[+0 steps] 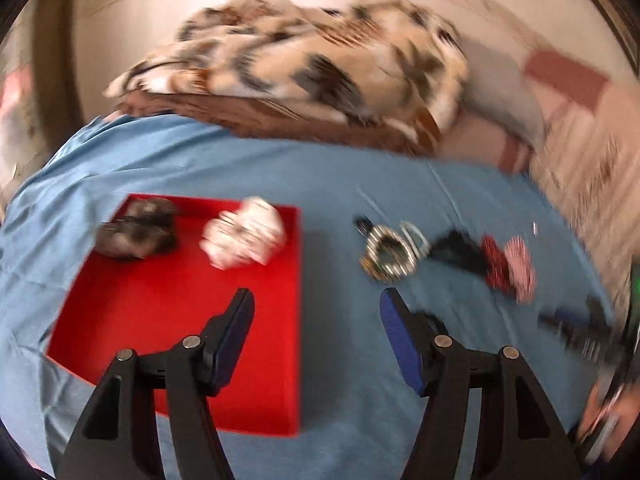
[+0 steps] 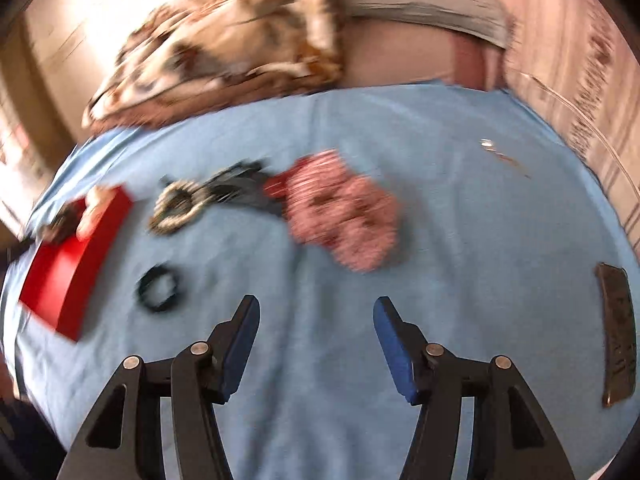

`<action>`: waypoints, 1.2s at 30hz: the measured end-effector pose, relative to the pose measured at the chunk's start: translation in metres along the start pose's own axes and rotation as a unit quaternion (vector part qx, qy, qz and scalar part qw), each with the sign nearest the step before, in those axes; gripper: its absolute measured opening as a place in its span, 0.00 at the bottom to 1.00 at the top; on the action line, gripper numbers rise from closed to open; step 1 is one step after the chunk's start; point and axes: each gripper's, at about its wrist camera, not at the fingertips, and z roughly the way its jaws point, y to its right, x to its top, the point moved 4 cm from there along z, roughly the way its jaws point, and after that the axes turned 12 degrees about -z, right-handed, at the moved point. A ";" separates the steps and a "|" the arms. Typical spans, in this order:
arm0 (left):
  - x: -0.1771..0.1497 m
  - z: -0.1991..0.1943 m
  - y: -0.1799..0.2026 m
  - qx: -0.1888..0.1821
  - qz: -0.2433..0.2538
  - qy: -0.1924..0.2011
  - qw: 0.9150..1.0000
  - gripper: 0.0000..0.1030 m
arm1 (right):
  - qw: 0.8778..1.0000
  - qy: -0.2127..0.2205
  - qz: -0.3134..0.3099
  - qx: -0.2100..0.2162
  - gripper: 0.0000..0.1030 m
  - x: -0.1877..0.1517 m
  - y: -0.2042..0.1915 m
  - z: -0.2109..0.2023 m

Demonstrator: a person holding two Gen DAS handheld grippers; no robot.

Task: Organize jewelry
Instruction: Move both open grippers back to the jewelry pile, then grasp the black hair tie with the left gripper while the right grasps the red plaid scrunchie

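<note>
A red tray lies on the blue sheet and holds a dark scrunchie and a white scrunchie. To its right lie beaded bangles, a black piece, a red scrunchie and a pink one. My left gripper hangs open over the tray's right edge, with nothing between its fingers. My right gripper is open and empty above bare sheet, with the pink scrunchie just beyond it. The bangles, a black hair tie and the tray lie to its left.
A patterned blanket is heaped at the back of the bed. A dark flat bar lies on the sheet at the right. A small silver piece sits at the far right. Both views are motion-blurred.
</note>
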 end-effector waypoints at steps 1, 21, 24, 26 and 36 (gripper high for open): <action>-0.007 0.006 0.010 0.003 0.011 -0.011 1.000 0.63 | 1.000 0.004 0.012 0.003 0.62 0.002 0.011 0.001; -0.051 0.113 0.069 0.025 0.045 -0.119 0.992 0.62 | 0.996 -0.027 0.029 0.085 0.23 0.049 0.039 0.076; -0.053 0.110 0.075 0.022 0.054 -0.115 0.992 0.38 | 0.995 -0.017 0.031 0.090 0.16 0.050 0.037 0.070; -0.054 0.109 0.078 0.030 0.064 -0.114 0.991 0.11 | 0.996 -0.005 0.032 0.086 0.15 0.052 0.037 0.063; -0.030 0.046 0.072 -0.029 0.030 -0.085 0.995 0.08 | 0.994 0.070 0.053 0.059 0.15 0.048 0.042 0.003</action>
